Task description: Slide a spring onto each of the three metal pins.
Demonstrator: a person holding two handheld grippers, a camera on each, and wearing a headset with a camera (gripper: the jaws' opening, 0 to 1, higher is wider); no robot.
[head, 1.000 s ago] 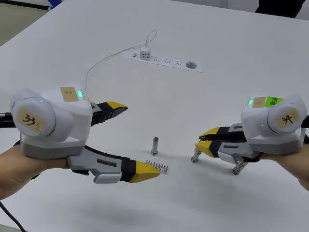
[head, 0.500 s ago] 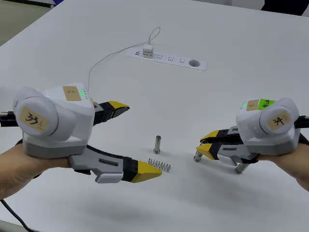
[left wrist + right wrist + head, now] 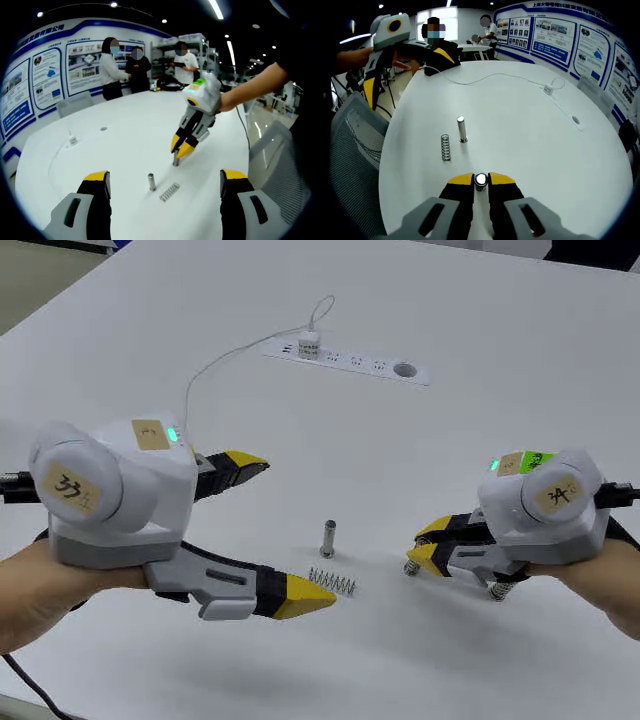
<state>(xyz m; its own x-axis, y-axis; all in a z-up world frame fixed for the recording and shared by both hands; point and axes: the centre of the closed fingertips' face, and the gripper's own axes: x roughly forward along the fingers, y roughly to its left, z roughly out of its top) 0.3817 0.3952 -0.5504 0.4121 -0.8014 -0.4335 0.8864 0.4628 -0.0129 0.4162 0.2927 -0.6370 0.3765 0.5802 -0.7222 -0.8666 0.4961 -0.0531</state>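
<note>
A bare metal pin (image 3: 328, 537) stands upright mid-table, with a loose spring (image 3: 332, 583) lying just in front of it. My left gripper (image 3: 275, 530) hovers open and wide, its lower fingertip beside the spring. My right gripper (image 3: 430, 542) is shut on a second pin (image 3: 411, 566), and coils seem to show at that pin's foot. A third pin (image 3: 497, 590) wearing a spring stands under the right gripper's body. In the right gripper view the held pin's top (image 3: 480, 180) sits between the yellow tips, with the bare pin (image 3: 462, 129) and spring (image 3: 445, 147) ahead. In the left gripper view the bare pin (image 3: 151, 182) and spring (image 3: 169, 191) lie between the jaws.
A white power strip (image 3: 350, 360) with a plug and a thin cable (image 3: 215, 365) lies at the back of the white table (image 3: 480, 420). Several people (image 3: 137, 70) stand beyond the table's far side. A mesh chair (image 3: 352, 150) stands off the table's edge.
The right gripper's body has dropped a little and shifted left while still holding its pin. The left gripper, bare pin and loose spring stay put; the head camera shifted slightly.
</note>
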